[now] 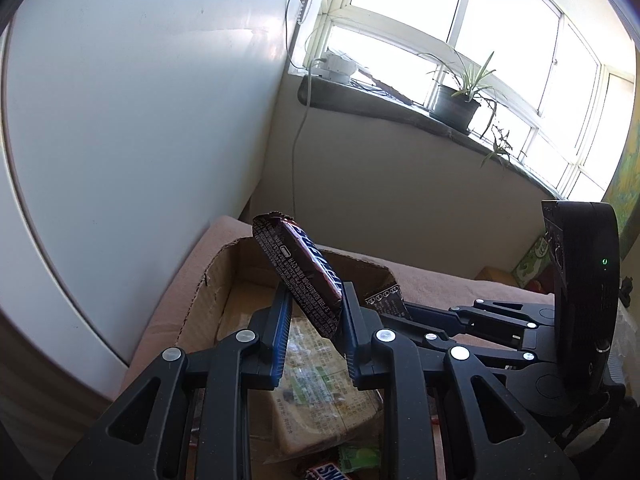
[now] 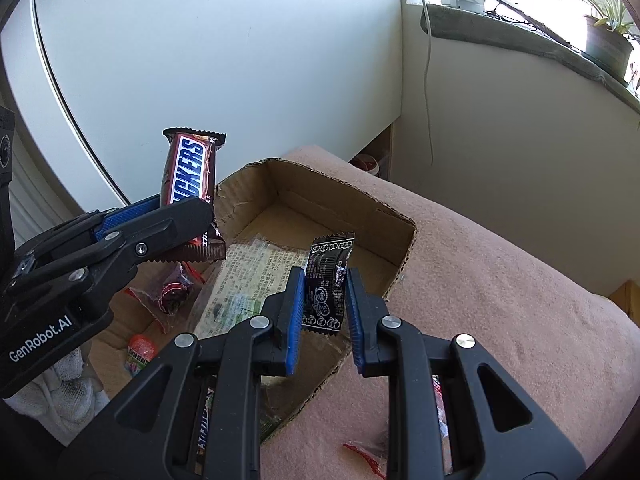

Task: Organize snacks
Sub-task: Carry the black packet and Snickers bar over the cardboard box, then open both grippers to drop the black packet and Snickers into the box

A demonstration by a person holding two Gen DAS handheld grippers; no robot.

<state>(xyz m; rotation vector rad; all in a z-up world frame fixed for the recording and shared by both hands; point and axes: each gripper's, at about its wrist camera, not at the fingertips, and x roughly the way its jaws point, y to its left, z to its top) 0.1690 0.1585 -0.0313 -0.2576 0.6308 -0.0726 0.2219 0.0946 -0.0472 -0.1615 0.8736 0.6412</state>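
Note:
My left gripper (image 1: 314,300) is shut on a brown Snickers bar (image 1: 300,270) and holds it tilted above the open cardboard box (image 1: 208,292). In the right wrist view the left gripper (image 2: 188,220) and the Snickers bar (image 2: 188,172) show at the left, over the box's (image 2: 352,196) left side. My right gripper (image 2: 322,300) is shut on a small black candy packet (image 2: 326,284), held above the box's near right part. The packet's corner also shows in the left wrist view (image 1: 386,300), beside the right gripper (image 1: 404,312).
The box holds a flat clear packet with green print (image 2: 244,280), a red-wrapped snack (image 2: 172,292) and a small orange snack (image 2: 140,350). It sits on a pink cloth surface (image 2: 500,280). A white wall (image 2: 220,60) and a windowsill with a potted plant (image 1: 456,108) stand behind.

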